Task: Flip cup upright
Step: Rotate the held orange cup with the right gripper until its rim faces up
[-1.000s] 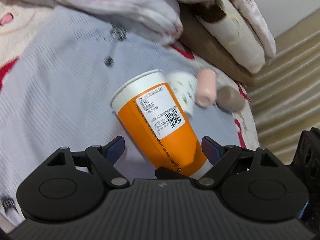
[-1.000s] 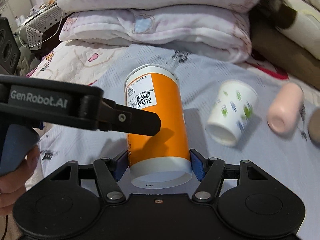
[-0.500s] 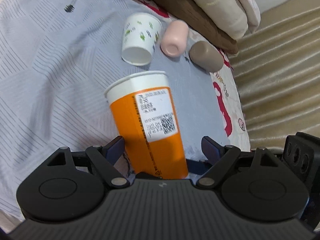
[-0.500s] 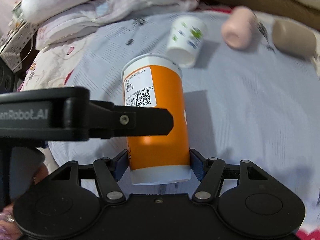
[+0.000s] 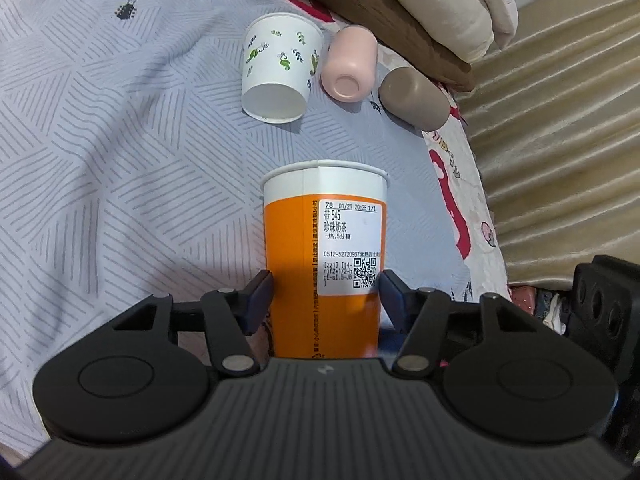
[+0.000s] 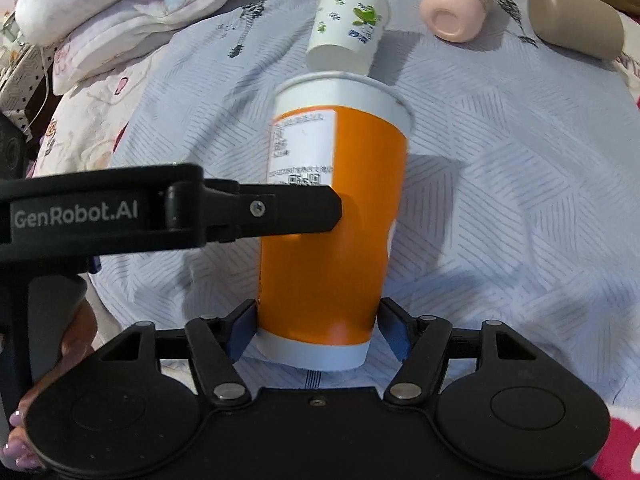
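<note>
Right wrist view puts the orange cup [image 6: 332, 216] between the jaws of our right gripper [image 6: 316, 334], which close on its narrow base end, the white rim pointing away over the bed sheet [image 6: 500, 184]. Our left gripper [image 5: 325, 294] has its jaws nearly shut against the cup's mid-wall at the label; contact looks likely, but we cannot tell how firm it is.

We judge the cup a light paper one with thin walls that dent under a hard squeeze, and a faint buckle seems to show on its side. The stiffest places to hold are near the base ring and just under the rolled rim, with gentle pressure.

We cannot see into the orange cup. The small printed paper cup [image 5: 280, 76] lies on its side, apparently empty. The pink cup [image 5: 350, 66] and the brown cup [image 5: 414, 98] lie tipped beside it, interiors hidden.
</note>
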Available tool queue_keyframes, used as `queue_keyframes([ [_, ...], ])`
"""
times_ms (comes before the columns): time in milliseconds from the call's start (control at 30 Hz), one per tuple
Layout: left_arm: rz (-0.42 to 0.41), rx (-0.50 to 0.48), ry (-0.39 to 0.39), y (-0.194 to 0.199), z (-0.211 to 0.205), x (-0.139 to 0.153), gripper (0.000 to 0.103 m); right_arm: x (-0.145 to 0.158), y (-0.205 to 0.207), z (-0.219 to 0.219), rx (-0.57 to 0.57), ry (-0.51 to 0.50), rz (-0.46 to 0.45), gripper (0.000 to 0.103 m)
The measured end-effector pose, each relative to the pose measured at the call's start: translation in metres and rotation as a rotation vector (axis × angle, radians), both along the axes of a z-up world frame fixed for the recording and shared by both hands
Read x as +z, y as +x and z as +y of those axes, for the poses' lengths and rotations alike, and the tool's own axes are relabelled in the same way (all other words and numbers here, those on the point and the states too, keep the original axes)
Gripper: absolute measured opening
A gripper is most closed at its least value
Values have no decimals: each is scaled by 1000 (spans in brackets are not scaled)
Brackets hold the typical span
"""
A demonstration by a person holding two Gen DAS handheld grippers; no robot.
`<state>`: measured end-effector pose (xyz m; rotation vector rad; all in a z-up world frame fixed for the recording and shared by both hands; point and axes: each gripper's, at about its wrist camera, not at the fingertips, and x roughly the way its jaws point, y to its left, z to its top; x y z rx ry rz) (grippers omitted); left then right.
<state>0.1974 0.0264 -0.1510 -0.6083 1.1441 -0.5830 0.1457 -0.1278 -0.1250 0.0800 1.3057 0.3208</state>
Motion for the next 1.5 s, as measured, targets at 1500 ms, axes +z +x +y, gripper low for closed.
queue_keyframes([
  [1500, -591, -100, 239, -18, -15, 67, 73, 24, 5, 18, 334, -121, -658, 75],
])
